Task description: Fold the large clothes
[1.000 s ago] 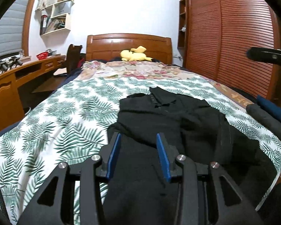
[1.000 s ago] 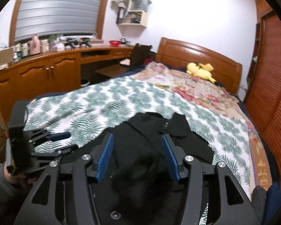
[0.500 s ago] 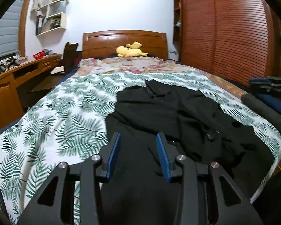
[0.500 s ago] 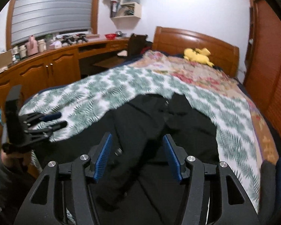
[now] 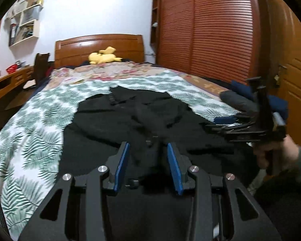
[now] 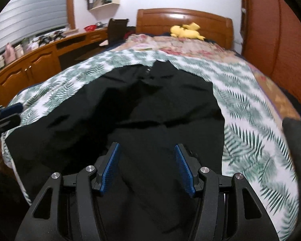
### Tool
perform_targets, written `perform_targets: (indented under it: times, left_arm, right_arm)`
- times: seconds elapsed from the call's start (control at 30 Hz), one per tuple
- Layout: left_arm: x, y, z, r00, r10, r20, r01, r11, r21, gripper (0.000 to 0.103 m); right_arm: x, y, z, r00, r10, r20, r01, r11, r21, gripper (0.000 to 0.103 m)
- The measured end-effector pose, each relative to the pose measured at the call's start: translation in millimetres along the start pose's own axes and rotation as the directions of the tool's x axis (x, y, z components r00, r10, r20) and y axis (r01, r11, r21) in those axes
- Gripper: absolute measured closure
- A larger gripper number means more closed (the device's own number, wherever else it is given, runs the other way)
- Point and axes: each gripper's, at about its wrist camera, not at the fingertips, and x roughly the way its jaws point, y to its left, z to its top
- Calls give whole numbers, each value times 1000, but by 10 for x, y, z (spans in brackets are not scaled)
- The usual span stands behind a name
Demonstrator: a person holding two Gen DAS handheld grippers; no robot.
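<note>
Two grippers are working over one black garment (image 5: 130, 120), which is lying spread across the foot half of the fern-print bedspread (image 5: 36, 124), collar end toward the headboard (image 5: 99, 46).

Against the frames a second back: both views are sitting lower and nearer the cloth. The garment is looking flatter now, the bunched ridge on its wardrobe side largely gone. The right gripper (image 5: 223, 123), high near the wardrobe earlier in the left wrist view, is now hanging low at the garment's right edge, with a hand (image 5: 275, 156) and grey sleeve behind it.

Left gripper (image 5: 148, 165): blue pads apart, a narrow gap between them, black cloth lying beneath and between; pads are not pressing on it as far as the dark fabric lets me judge.

Right gripper, own view (image 6: 147, 169): pads standing wider apart, nothing clamped, cloth under them. The left gripper (image 6: 7, 113) is showing at that frame's left edge, over the bed's corner.

Surroundings: a yellow plush toy (image 5: 103, 57) is resting against the headboard, above a floral quilt (image 5: 110, 72). Slatted wardrobe doors (image 5: 210, 30) are running along the right. A wooden desk (image 6: 36, 62) with clutter is lining the window wall, a wall shelf (image 5: 27, 26) above. Dark blue and grey folded items (image 5: 238, 98) are sitting at the bed's right edge, partly hidden by the right gripper.
</note>
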Motion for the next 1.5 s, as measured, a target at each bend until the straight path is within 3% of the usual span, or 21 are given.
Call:
perform_targets:
  times: [0.33,0.8,0.83,0.87,0.97,1.07,1.2,1.33,1.5]
  left_arm:
    - [189,-311,-16,996,-66,-59,66,998,11,65]
    - [415,-326,-155,991,-11,-135,18,999,48,65]
    - [410,-314,-161,991,-15,-135,22,998,51,70]
    - [401,-302,-165,990,-25,-135,32,998,51,83]
    - [358,-220,-151,991,-30,-134,35,999,37,101]
    - [232,-74,-85,996,-7,-94,8,1000,12,102]
    - [78,226,5,996,78,-46,-79,997,-19,102]
    - [11,519,35,986,161,-36,-163,985,-53,102]
    - [-46,789,12,980,194,-43,-198,975,-105,102]
  right_arm:
    - [64,-159,-212,999,-7,-33,8,1000,9,46]
    - [120,-102,-265,999,-19,-48,20,1000,4,46]
    - [120,-103,-261,999,-17,-46,18,1000,5,46]
    - [125,-108,-256,999,-15,-44,15,1000,6,46]
    - [132,-100,-242,999,-4,-41,4,1000,5,46]
    - [133,-87,-240,999,5,-41,-5,1000,0,46]
    - [114,-79,-234,999,12,-34,-12,1000,-3,46]
    - [121,-91,-242,999,7,-38,-7,1000,-2,46]
    - [125,-99,-247,999,-1,-39,1,1000,4,46]
